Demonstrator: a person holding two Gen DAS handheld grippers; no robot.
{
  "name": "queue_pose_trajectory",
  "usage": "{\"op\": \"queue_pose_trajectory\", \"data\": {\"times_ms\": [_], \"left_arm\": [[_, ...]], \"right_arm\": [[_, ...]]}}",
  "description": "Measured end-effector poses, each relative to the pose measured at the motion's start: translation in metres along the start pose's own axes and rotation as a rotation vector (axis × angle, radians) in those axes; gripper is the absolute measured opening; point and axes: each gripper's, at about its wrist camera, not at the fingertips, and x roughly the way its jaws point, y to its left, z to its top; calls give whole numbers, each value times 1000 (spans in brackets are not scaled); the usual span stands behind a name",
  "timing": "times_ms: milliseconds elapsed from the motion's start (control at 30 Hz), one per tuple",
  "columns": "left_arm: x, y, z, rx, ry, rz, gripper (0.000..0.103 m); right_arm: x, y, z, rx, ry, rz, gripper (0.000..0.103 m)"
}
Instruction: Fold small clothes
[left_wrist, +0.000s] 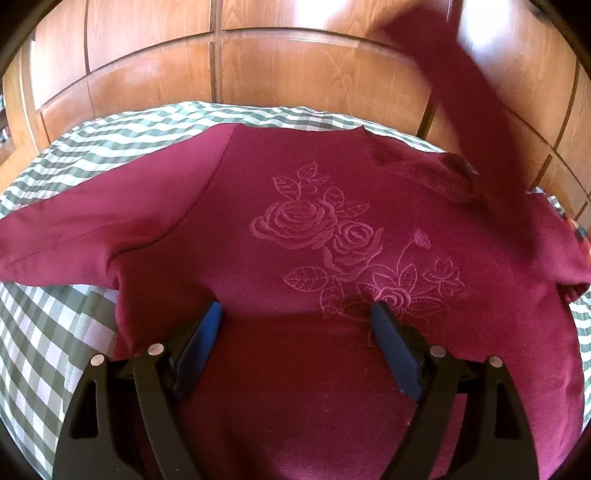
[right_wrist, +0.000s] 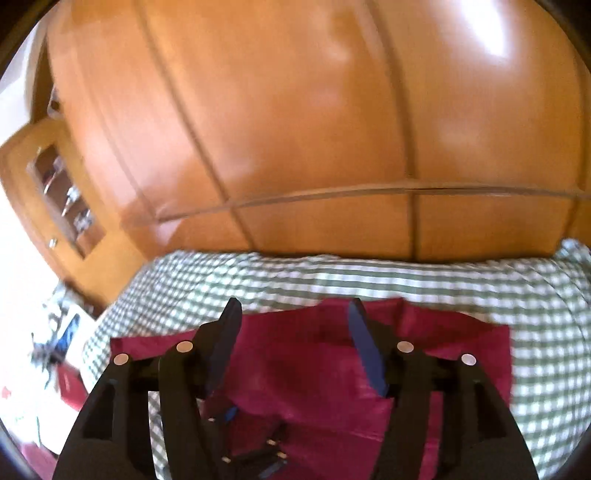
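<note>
The left claw (left_wrist: 295, 314) hangs low over the maroon sweater (left_wrist: 314, 229), its jaws spread wide with nothing between them, fingertips pointing at the lower part of the embroidered front. The right claw (right_wrist: 293, 314) sits higher above the same sweater (right_wrist: 317, 369), tilted, its jaws likewise parted and empty; its view is motion-blurred. In that view the left claw shows below, over the sweater.

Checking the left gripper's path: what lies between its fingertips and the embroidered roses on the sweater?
Only bare maroon fabric of the sweater lies between the open left gripper and the roses, seen in the left wrist view.
</note>
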Motion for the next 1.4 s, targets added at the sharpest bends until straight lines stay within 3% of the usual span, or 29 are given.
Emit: {"op": "queue_pose_trajectory", "data": {"times_ms": [100, 267, 467, 567, 633, 700, 733, 767, 867, 1000, 1100, 1233, 1400], "left_arm": [[-1, 0, 0, -3, 1, -6, 83], [-12, 6, 8, -32, 14, -58, 77], [-23, 17, 41, -95, -9, -139, 70], [-7, 14, 60, -99, 39, -168, 68], [17, 10, 65, -107, 130, -174, 61], [24, 5, 67, -109, 140, -162, 25], [21, 2, 69, -97, 127, -164, 20], [17, 1, 71, -90, 112, -165, 7], [-8, 6, 81, -129, 48, -229, 6], [-29, 22, 85, -158, -3, -241, 6], [-20, 26, 80, -113, 16, -120, 6], [14, 27, 66, -75, 109, -34, 6], [18, 15, 58, -19, 72, 1, 6]], "right_arm": [[-24, -43, -24, 74, 2, -51, 59], [-44, -131, -101, 234, 92, -189, 59], [-47, -205, -171, 442, 164, -292, 59], [-46, -210, -169, 455, 143, -291, 57], [-40, -210, -164, 451, 147, -293, 53], [-33, -207, -160, 420, 158, -309, 53], [-27, -204, -158, 386, 176, -324, 53], [-19, -200, -156, 351, 195, -347, 53], [0, -197, -154, 284, 222, -415, 51], [19, -205, -145, 355, 182, -434, 51], [19, -201, -145, 364, 179, -425, 51], [13, -181, -147, 219, 256, -423, 51], [-12, -143, -113, 130, 144, -282, 51]]}}
